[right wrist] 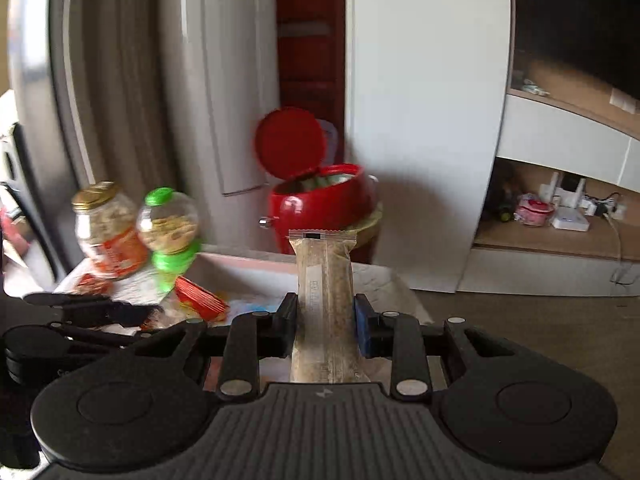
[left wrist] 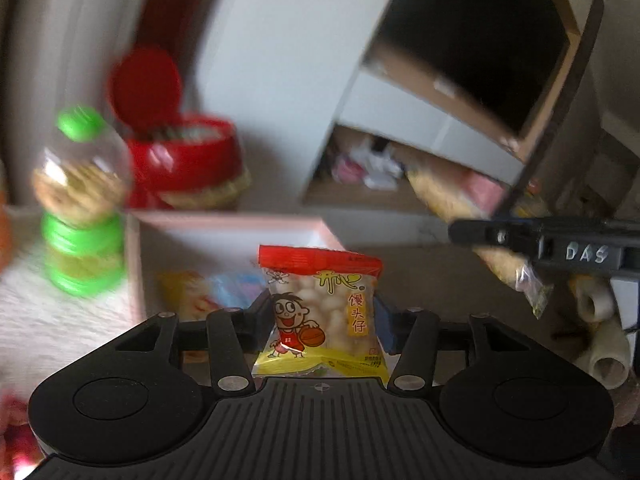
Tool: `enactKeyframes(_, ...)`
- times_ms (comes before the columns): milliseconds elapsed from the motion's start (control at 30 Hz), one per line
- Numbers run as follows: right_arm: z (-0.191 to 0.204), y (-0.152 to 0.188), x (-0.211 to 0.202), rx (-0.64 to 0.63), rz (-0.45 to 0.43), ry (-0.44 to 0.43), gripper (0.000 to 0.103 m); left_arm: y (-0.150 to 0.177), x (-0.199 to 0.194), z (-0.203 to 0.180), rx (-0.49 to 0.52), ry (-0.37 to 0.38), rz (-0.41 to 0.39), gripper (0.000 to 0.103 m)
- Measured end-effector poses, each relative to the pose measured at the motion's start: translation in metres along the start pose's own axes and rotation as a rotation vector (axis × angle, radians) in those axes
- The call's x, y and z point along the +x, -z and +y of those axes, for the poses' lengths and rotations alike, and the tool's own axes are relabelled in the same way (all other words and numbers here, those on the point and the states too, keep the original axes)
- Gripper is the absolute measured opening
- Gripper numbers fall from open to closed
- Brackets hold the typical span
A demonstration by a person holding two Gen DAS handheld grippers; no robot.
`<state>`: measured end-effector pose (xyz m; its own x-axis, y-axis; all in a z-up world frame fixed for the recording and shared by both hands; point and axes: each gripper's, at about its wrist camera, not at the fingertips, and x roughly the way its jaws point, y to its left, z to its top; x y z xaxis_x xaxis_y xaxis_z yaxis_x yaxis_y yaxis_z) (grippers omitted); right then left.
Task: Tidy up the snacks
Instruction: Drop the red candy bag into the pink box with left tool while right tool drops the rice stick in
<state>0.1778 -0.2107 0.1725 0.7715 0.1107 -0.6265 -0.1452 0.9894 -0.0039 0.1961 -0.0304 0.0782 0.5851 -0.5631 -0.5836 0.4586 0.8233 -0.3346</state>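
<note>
My left gripper (left wrist: 320, 316) is shut on a small snack packet (left wrist: 322, 312) with a red top and a cartoon boy, held upright above a pink-rimmed box (left wrist: 224, 224) that holds several snack packs. My right gripper (right wrist: 325, 320) is shut on a long clear-wrapped grain bar (right wrist: 325, 304), held upright near the box's far rim (right wrist: 248, 260). The right gripper also shows at the right in the left wrist view (left wrist: 560, 242), with the bar (left wrist: 508, 268) hanging from it. The left gripper shows at the lower left in the right wrist view (right wrist: 92, 312).
A green-capped snack jar (left wrist: 80, 200) stands left of the box, beside a gold-lidded jar (right wrist: 108, 232). A red canister (right wrist: 320, 200) with its lid flipped open stands behind. White cabinets (right wrist: 420, 120) and a shelf with clutter (right wrist: 560, 216) lie beyond.
</note>
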Motion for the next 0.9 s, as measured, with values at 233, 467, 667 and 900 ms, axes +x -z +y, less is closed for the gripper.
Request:
enactKeyframes(233,0.003,0.003,0.055,0.064,0.11,-0.042,0.028,0.011,0.013,0.031,-0.041,-0.088,0.041,0.058)
enactKeyframes(467,0.037,0.007,0.106,0.055,0.153,-0.081,0.029,0.023,0.012,0.017,0.152,-0.071,0.085,0.058)
enactKeyframes(667,0.038,-0.001,0.115,0.089,0.188,-0.107,0.059,0.02,0.017,0.007,0.192,-0.143,0.056,0.059)
enactKeyframes(900,0.026,0.003,0.073,0.043,0.118,-0.062,0.067,0.015,-0.041,0.039,-0.045,-0.107,-0.108,0.058)
